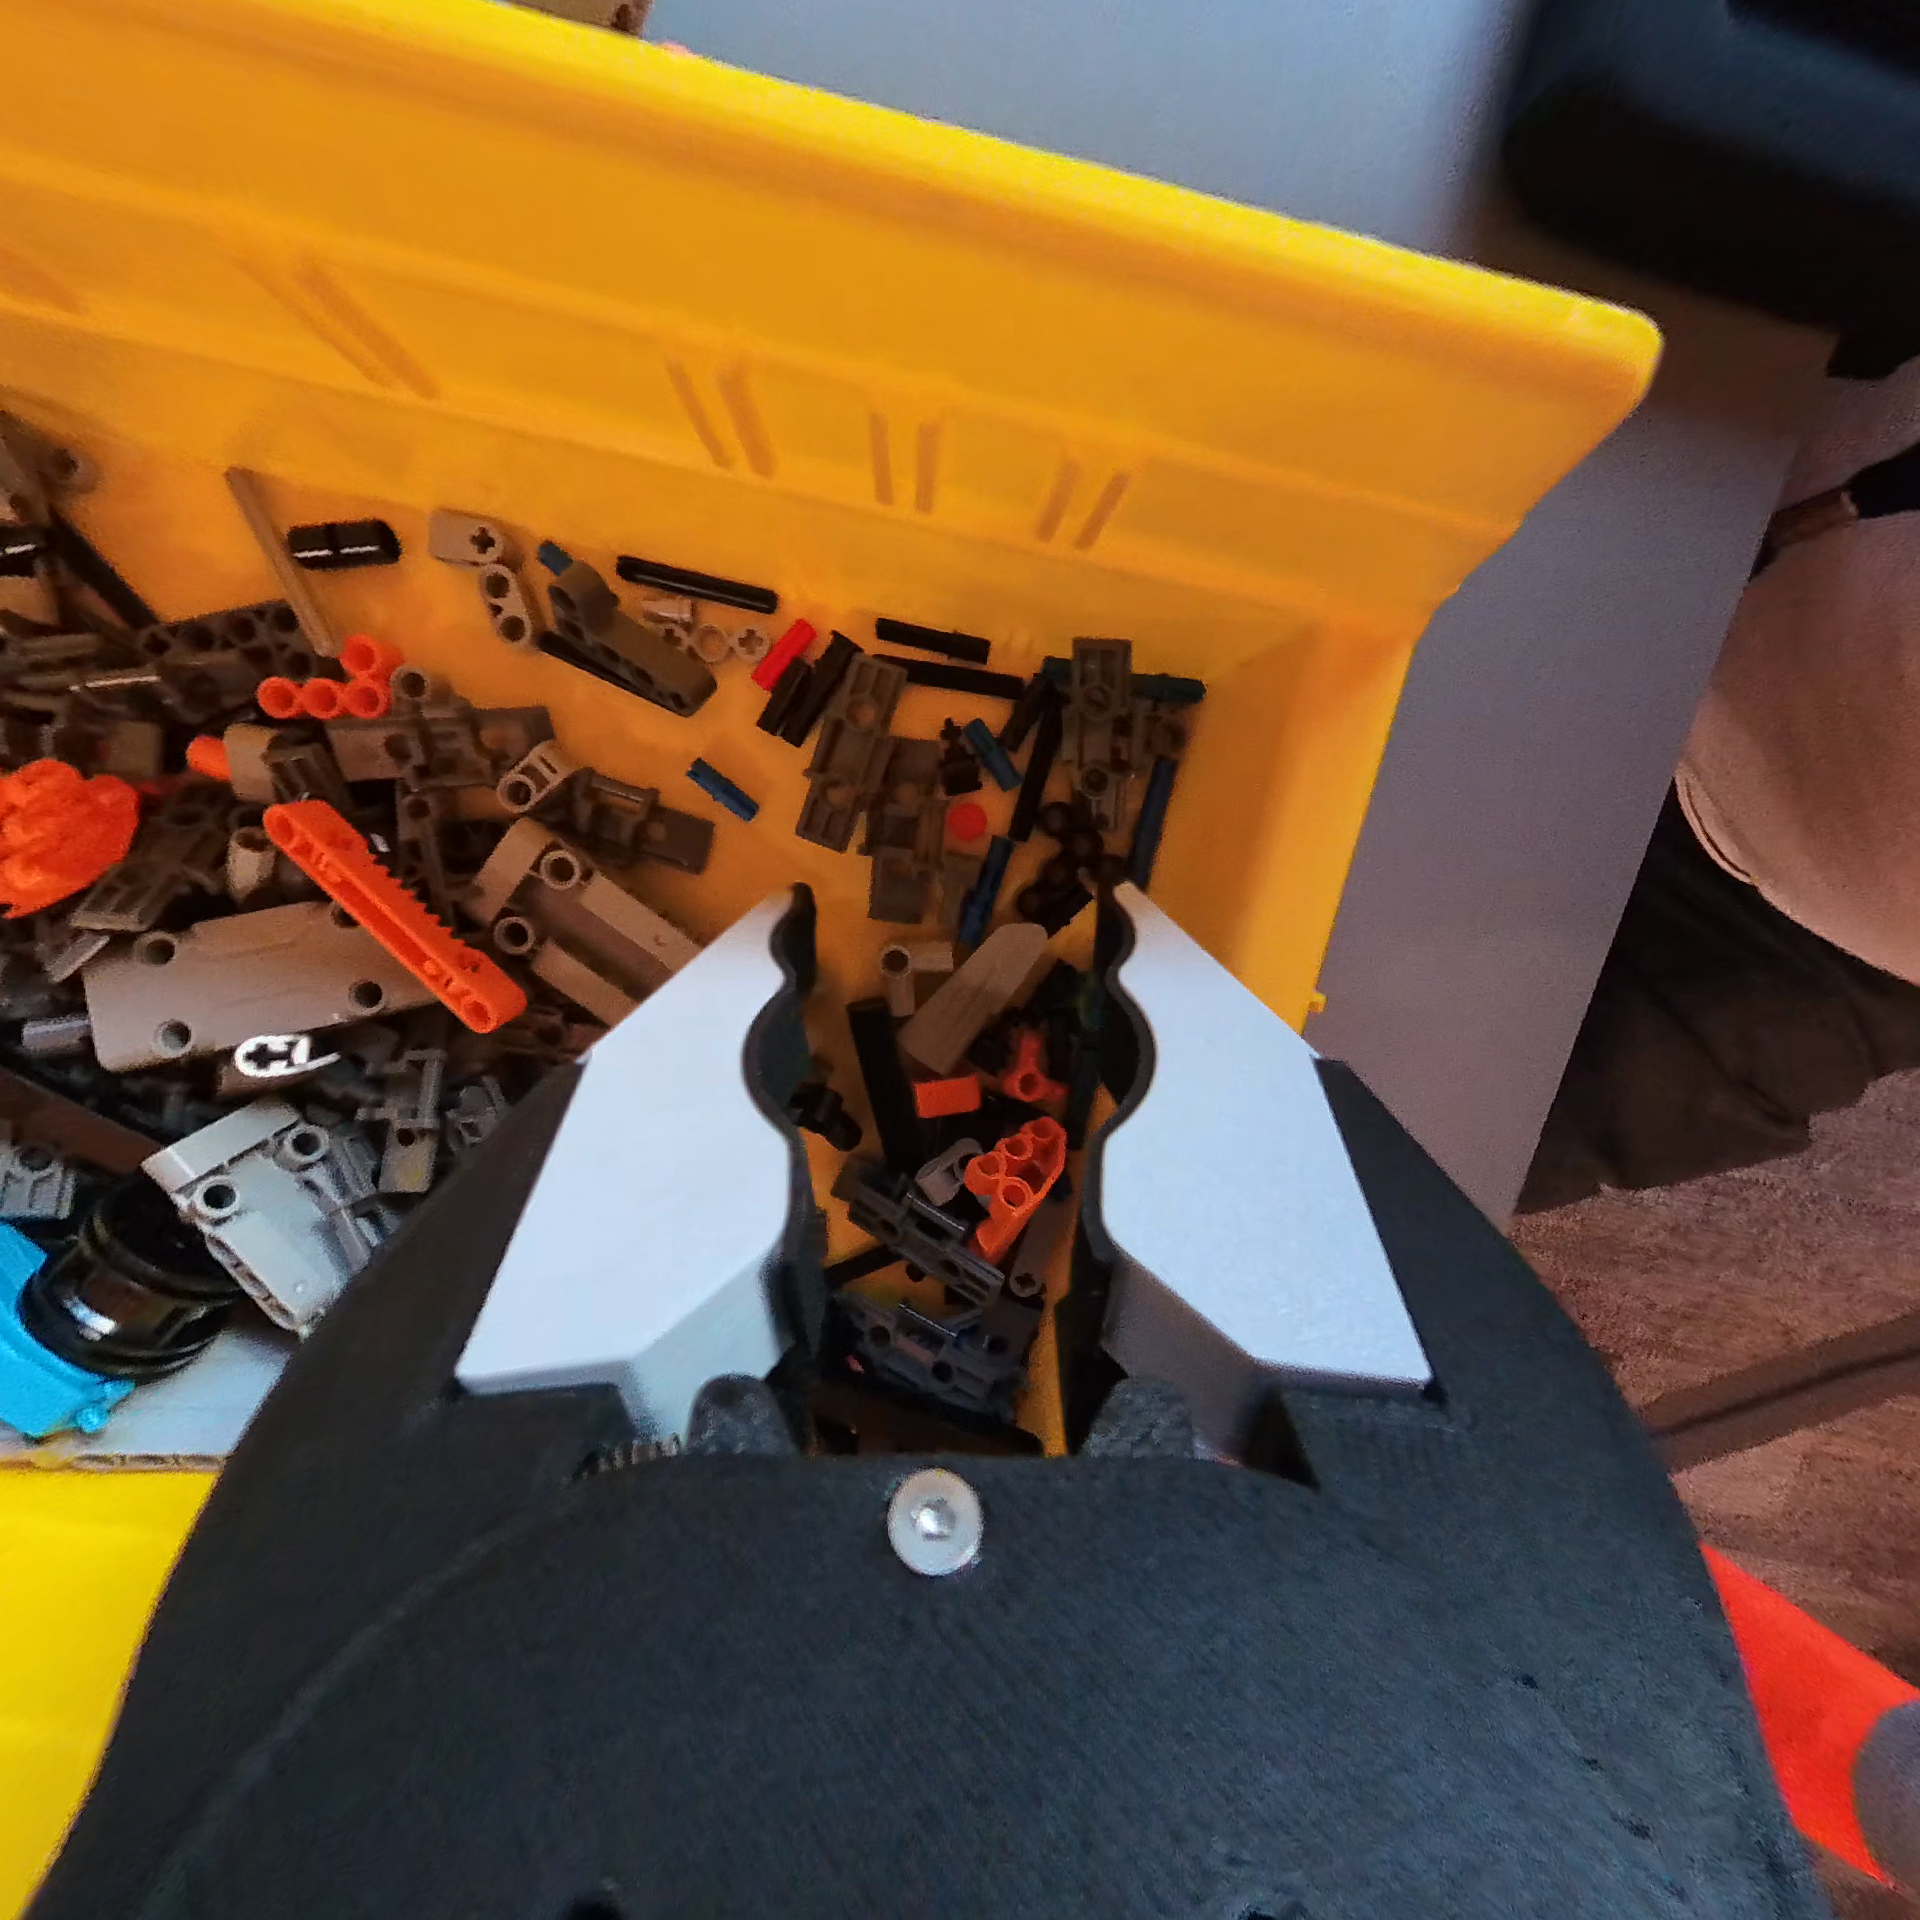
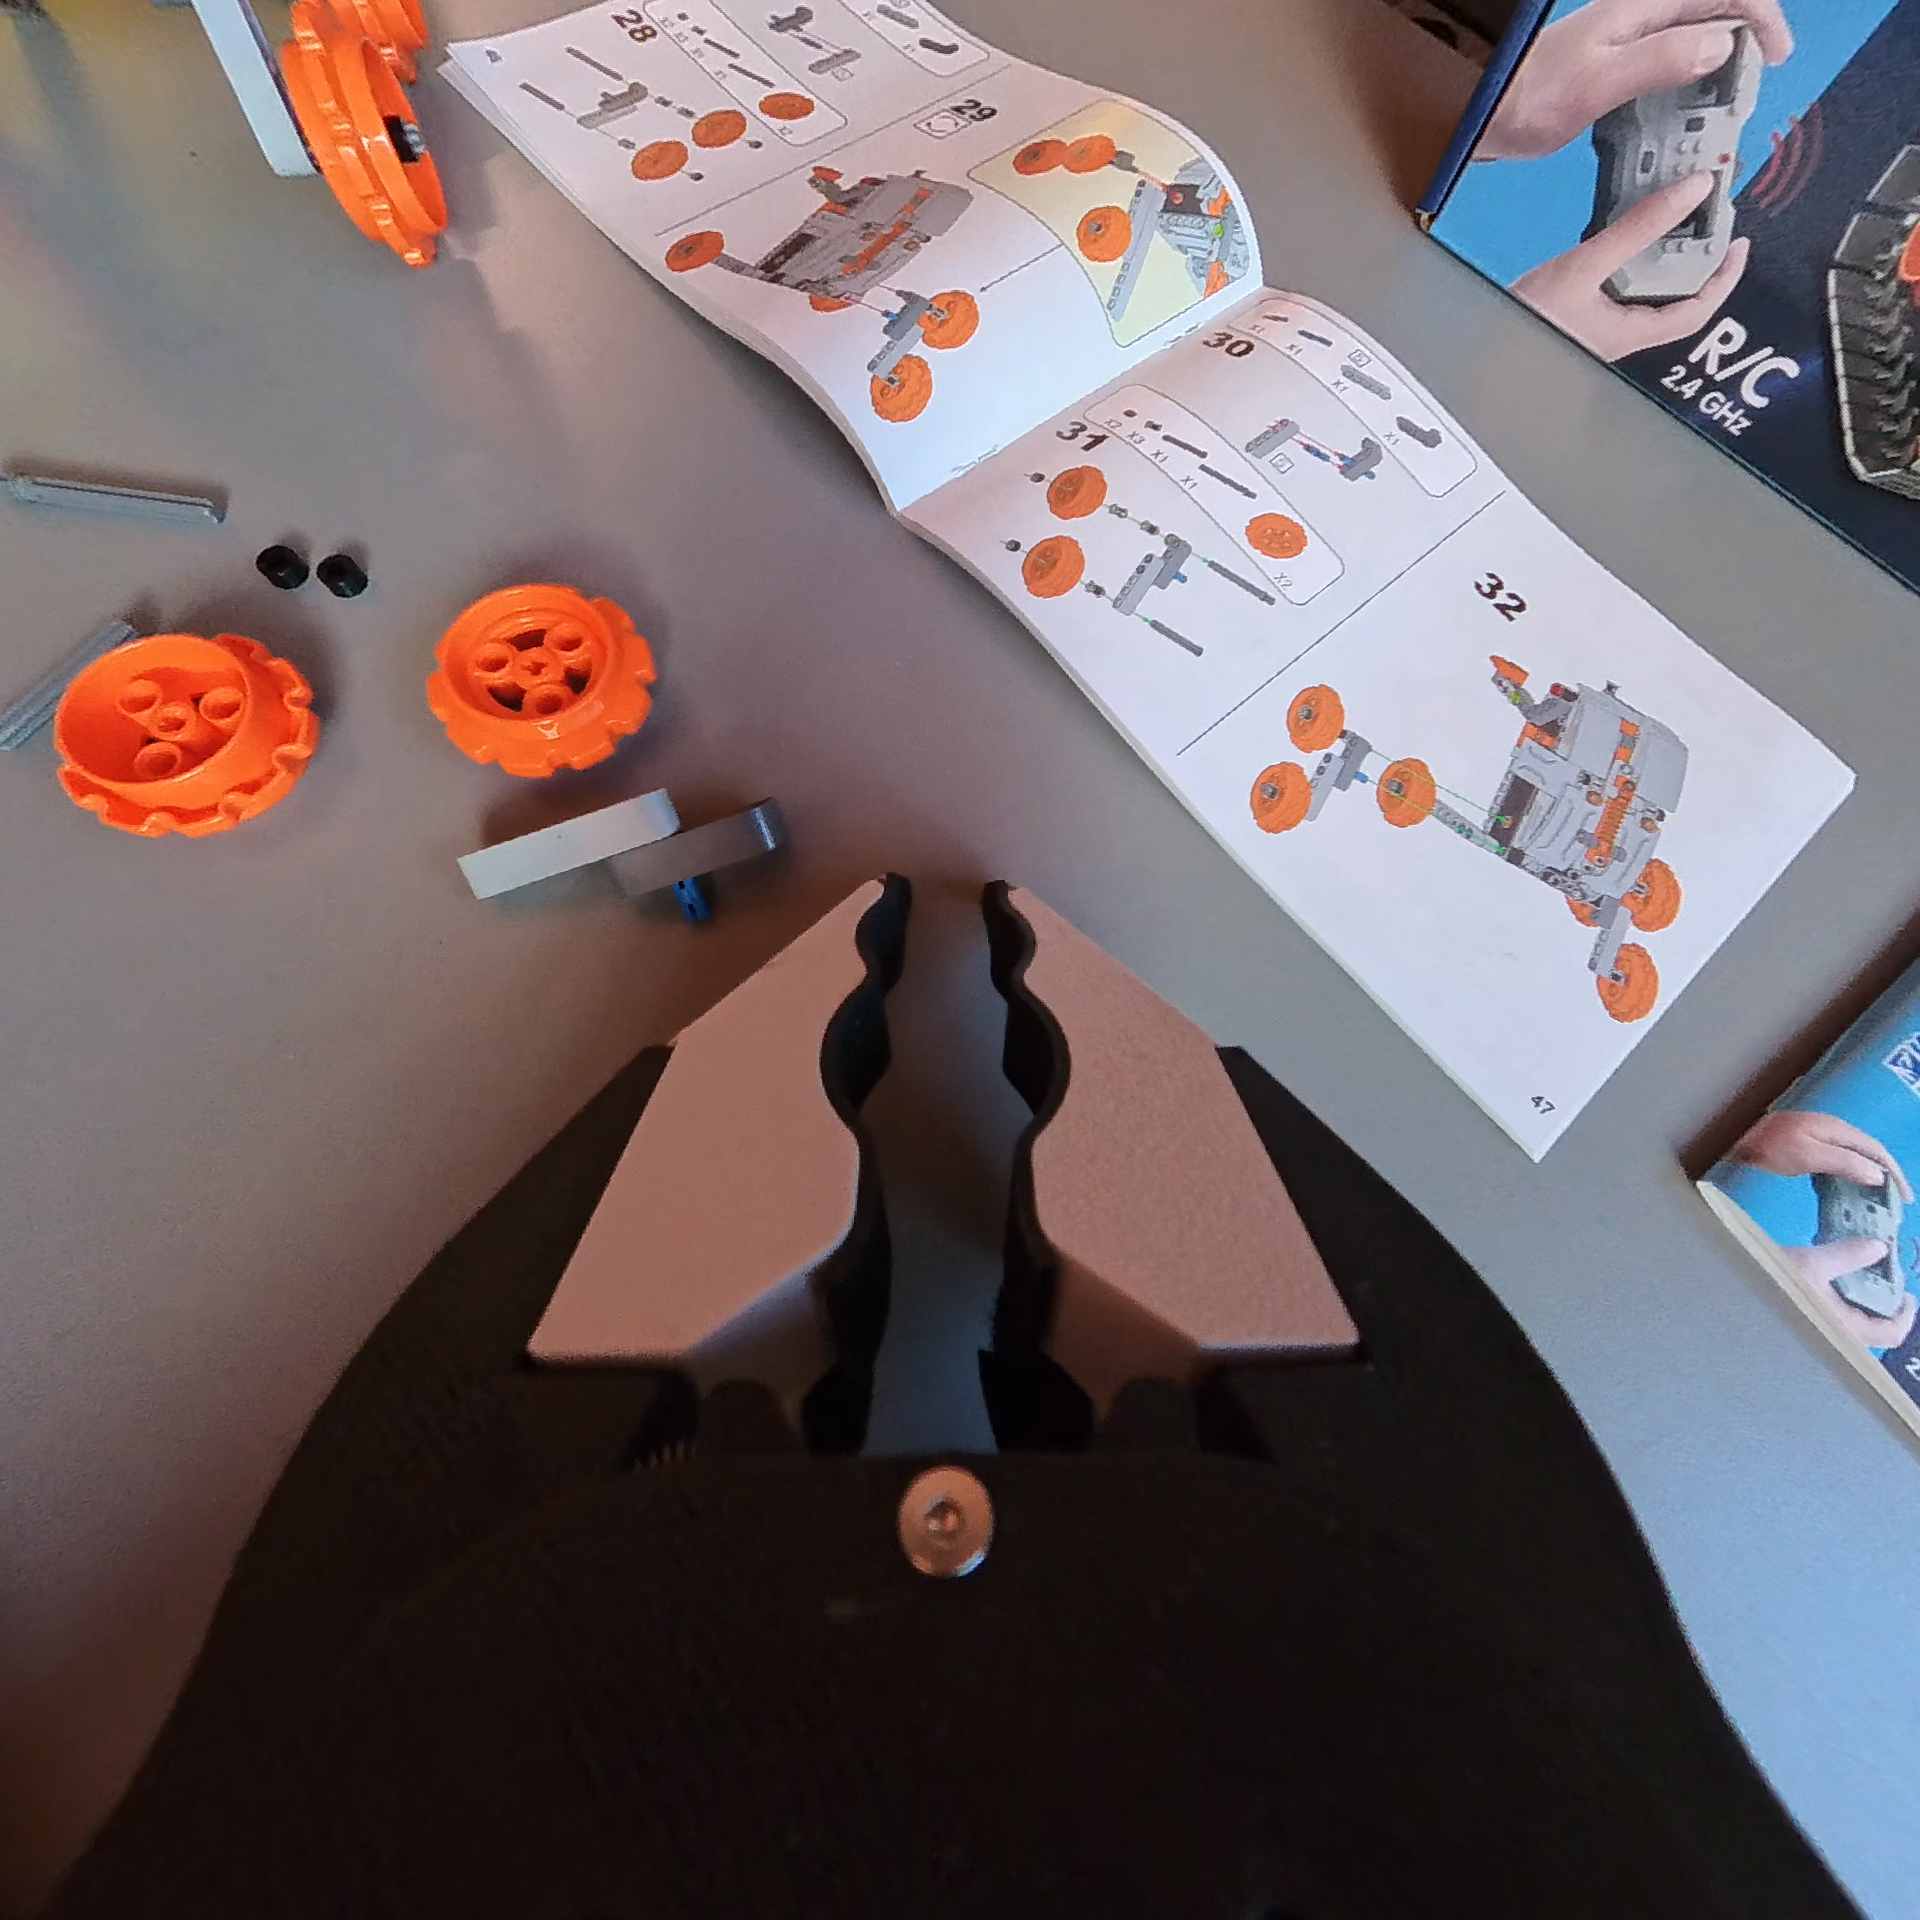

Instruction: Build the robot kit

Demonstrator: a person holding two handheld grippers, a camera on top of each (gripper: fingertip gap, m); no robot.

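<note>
Yellow bin point(image 1: 935, 343): tilted plastic tub, heaped with small grey, black and orange building parts, thickest toward 9 o'clock, thinner near the corner at 3 o'clock.
Left gripper point(image 1: 951, 904): poised over the bin's right corner, fingers spread wide, nothing between them; loose parts visible through the gap, among them an orange holed piece point(image 1: 1016, 1174) at 6 o'clock from the tips. Contact with any part: cannot tell.
Toothed orange beam point(image 1: 390, 914): lying across grey panels at 9 o'clock from the left fingertips, well apart.
Black tyre point(image 1: 125, 1299): at the 8 o'clock edge, beside a blue piece.
Right gripper point(image 2: 943, 883): above a grey table point(image 2: 312, 1091), fingers a narrow gap apart, pinching nothing, touching nothing visible.
Grey beam pair point(image 2: 623, 847): two joined beams with a blue pin, just beside the right tips at 10 o'clock.
Orange wheels: one point(image 2: 540, 675) at 11 o'clock, another point(image 2: 182, 732) farther toward 9 o'clock, two small black bushes point(image 2: 310, 569) above them.
Instruction booklet point(image 2: 1351, 623): open from 12 to 3 o'clock, showing a wheeled vehicle.
Progress: wheel-arm parts laid out loose, not yet joined; both grippers empty.
</note>
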